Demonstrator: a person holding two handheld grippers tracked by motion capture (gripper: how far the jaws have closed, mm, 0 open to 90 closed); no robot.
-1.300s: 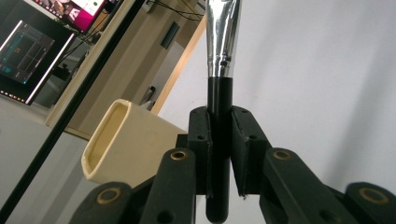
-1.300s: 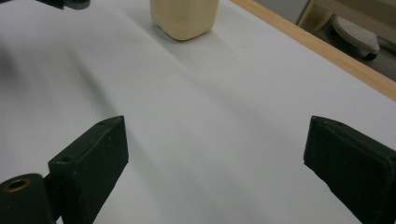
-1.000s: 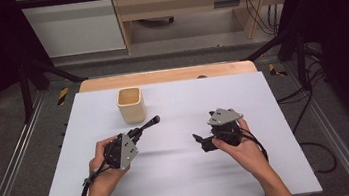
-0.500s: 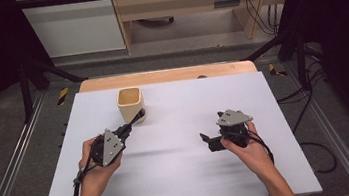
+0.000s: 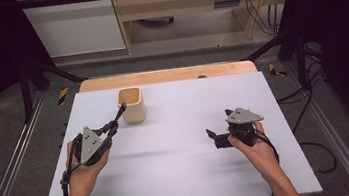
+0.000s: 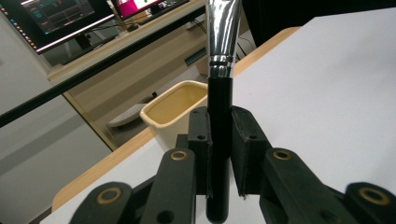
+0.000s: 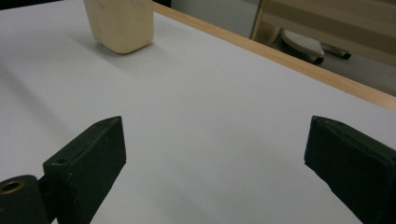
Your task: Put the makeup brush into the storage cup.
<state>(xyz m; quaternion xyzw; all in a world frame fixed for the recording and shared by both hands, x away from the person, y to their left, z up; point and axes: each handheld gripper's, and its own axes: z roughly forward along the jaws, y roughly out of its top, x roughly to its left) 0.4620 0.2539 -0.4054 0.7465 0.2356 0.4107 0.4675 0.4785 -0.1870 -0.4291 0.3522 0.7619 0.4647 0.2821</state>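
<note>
A cream square cup stands upright at the back left of the white board. My left gripper is shut on a brush with a black handle and silver ferrule; the brush's far end reaches the cup's left rim. In the left gripper view the pads clamp the black handle, and the cup lies just beyond, left of the brush. My right gripper is held at the right of the board, pointing left. Its jaws stand wide open over bare board, with the cup far off.
A wooden table edge runs behind the board. Metal rails flank the table on both sides, and cables trail at the right. A shelf unit stands behind; monitors appear in the left gripper view.
My left gripper has carried the brush leftward and farther back, bringing the brush's end up to the cup. My right gripper has shifted a little to the right, still open.
</note>
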